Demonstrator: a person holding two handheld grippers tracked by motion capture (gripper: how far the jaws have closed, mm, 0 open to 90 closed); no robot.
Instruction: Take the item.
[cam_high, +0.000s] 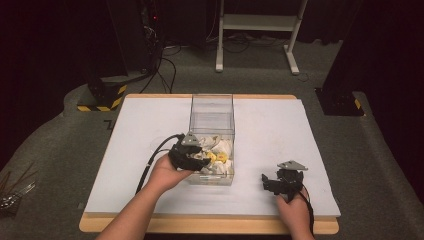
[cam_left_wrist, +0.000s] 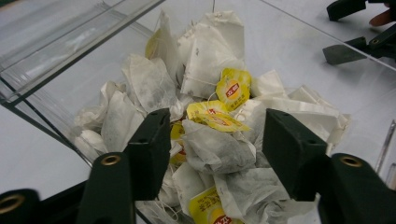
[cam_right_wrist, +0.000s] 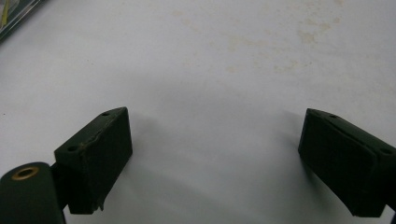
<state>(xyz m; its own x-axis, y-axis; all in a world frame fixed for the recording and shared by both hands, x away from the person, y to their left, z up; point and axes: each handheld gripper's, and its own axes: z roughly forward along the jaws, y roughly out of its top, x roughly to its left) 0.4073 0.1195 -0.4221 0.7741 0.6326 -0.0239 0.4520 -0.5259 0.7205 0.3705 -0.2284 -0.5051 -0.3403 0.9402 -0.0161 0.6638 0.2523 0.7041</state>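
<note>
A clear plastic box (cam_high: 212, 107) lies on the white table top (cam_high: 280, 130), and a pile of white tea bags (cam_high: 220, 155) with yellow tags fills its near end. My left gripper (cam_high: 200, 156) reaches into that end from the left. In the left gripper view its jaws (cam_left_wrist: 215, 121) stand on either side of one tea bag (cam_left_wrist: 215, 147) on top of the pile, with a small gap at each pad. My right gripper (cam_high: 267, 181) rests at the table's near right, apart from the box. Its jaws (cam_right_wrist: 212, 116) are open over bare table.
The box's clear wall (cam_left_wrist: 56, 56) runs along the left of the pile. The right gripper (cam_left_wrist: 355, 46) shows beyond the box's far wall. The table's wooden front edge (cam_high: 210, 225) is close to both hands. A white desk frame (cam_high: 260, 22) stands on the floor behind.
</note>
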